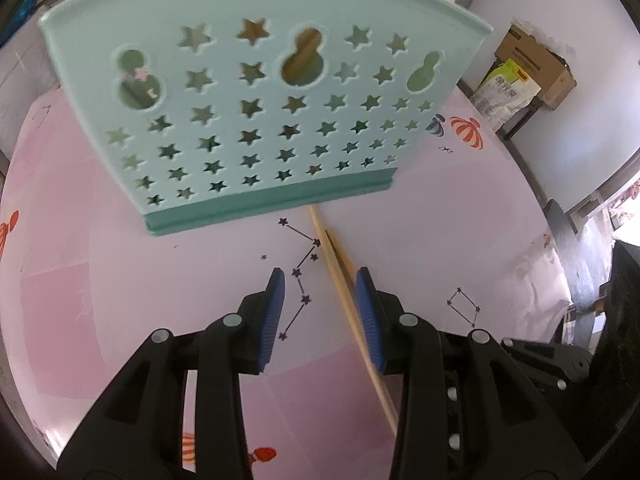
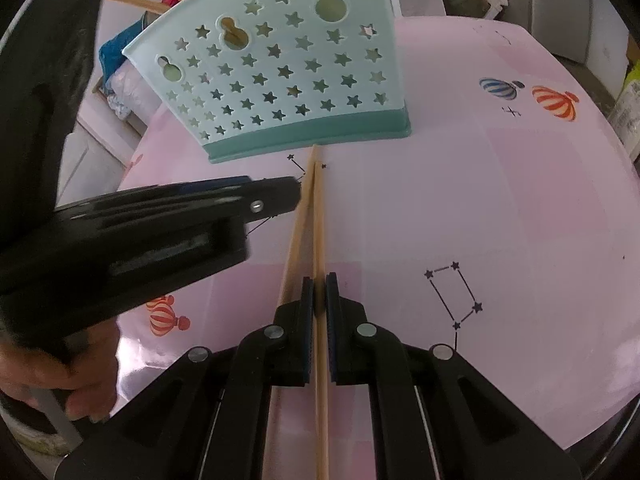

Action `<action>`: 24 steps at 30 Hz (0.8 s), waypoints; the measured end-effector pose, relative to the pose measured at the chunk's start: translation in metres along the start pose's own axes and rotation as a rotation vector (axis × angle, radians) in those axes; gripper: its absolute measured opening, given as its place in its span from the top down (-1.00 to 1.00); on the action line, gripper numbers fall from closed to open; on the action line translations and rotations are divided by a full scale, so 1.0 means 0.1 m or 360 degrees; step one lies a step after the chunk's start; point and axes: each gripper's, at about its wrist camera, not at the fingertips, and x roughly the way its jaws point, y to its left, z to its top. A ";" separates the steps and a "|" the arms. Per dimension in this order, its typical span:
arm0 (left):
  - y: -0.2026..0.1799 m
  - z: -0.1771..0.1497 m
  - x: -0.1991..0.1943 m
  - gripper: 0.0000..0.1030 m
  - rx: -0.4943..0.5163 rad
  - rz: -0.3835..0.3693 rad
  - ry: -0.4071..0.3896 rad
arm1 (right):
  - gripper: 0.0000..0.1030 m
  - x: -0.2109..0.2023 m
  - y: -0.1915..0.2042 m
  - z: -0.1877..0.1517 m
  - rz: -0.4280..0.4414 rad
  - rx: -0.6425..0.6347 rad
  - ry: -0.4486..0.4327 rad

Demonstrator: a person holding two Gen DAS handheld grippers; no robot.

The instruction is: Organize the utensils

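Note:
A teal utensil holder with star-shaped holes stands on the pink table. Two wooden chopsticks lie side by side in front of it, their tips against its base. My right gripper is shut on the right-hand chopstick; the other chopstick runs just outside its left finger. My left gripper is open over the table. Both chopsticks pass close to its right pad, and the pads do not press on them.
Wooden sticks poke up behind the holder. A cardboard box and a printed bag sit beyond the table's far right edge. A hand holds the left gripper. The tablecloth carries balloon and star prints.

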 end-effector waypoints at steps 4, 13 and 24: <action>0.01 -0.01 0.06 0.33 -0.0021 0.0000 0.0025 | 0.87 -0.05 -0.14 -0.05 0.0082 0.0108 0.0012; -0.02 -0.02 0.09 0.33 0.0009 0.0049 -0.0007 | 0.88 -0.18 -0.51 -0.17 0.0212 0.0348 0.0011; 0.21 -0.14 -0.03 1.00 -0.0008 0.0116 -0.0015 | 0.88 -0.31 -0.69 -0.19 0.0119 0.0370 -0.0026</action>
